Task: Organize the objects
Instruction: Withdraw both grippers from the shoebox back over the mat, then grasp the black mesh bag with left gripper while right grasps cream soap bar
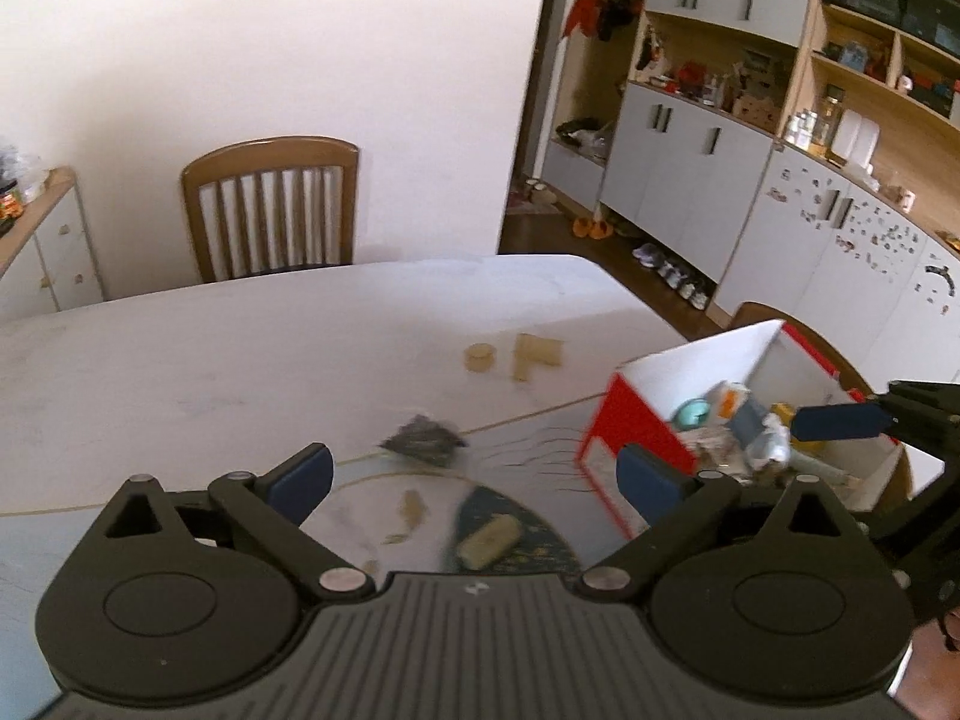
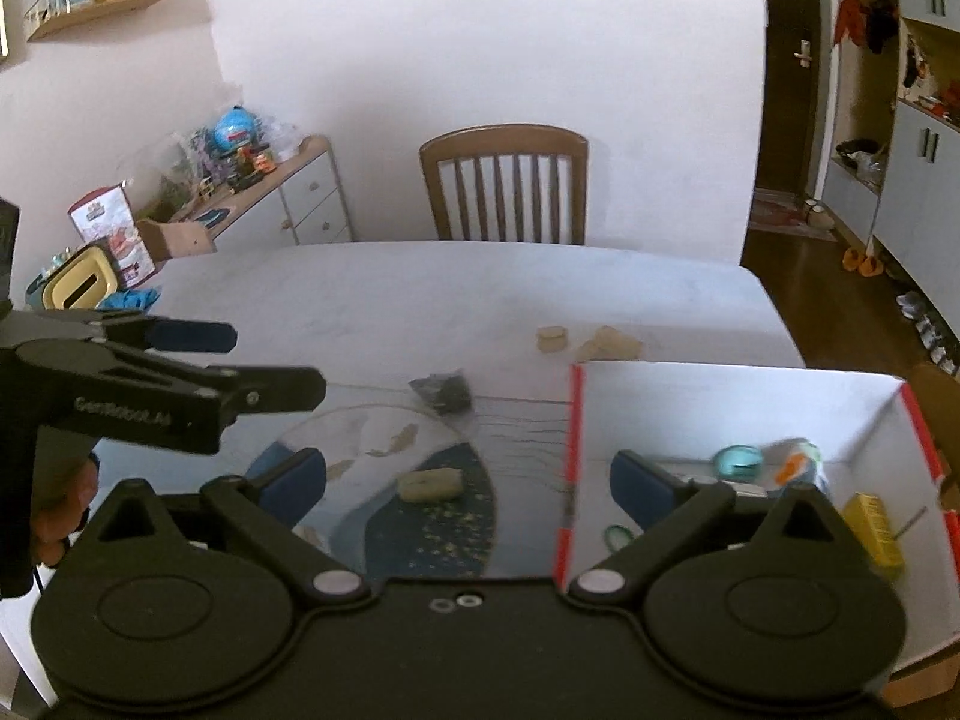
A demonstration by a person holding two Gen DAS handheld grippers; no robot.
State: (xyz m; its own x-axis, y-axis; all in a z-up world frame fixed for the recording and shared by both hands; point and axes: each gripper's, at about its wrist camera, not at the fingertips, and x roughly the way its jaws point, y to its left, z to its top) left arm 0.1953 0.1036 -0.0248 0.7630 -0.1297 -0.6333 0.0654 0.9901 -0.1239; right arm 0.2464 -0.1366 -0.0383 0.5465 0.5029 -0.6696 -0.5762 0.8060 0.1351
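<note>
Plainly spread wide, both of them — left gripper (image 1: 474,477) and right gripper (image 2: 468,480), blue pads far apart, nothing between either pair. Hovered over a white table (image 1: 240,348), above a clear round mat (image 2: 336,438) with a blue patch under it. On that patch, a pale yellowish block (image 2: 431,485); beyond the mat, a dark crumpled packet (image 2: 444,391), blurred, perhaps a foil wrapper. Farther back, two tan pieces (image 2: 585,341) side by side near the table's far right. Right of the mat, a white box with red edges (image 2: 573,432), open at the top, holding a teal round thing (image 2: 738,461), a yellow carton (image 2: 873,531) and other small items too smeared to name. Behind the table, a wooden chair (image 2: 504,186) against the wall.
</note>
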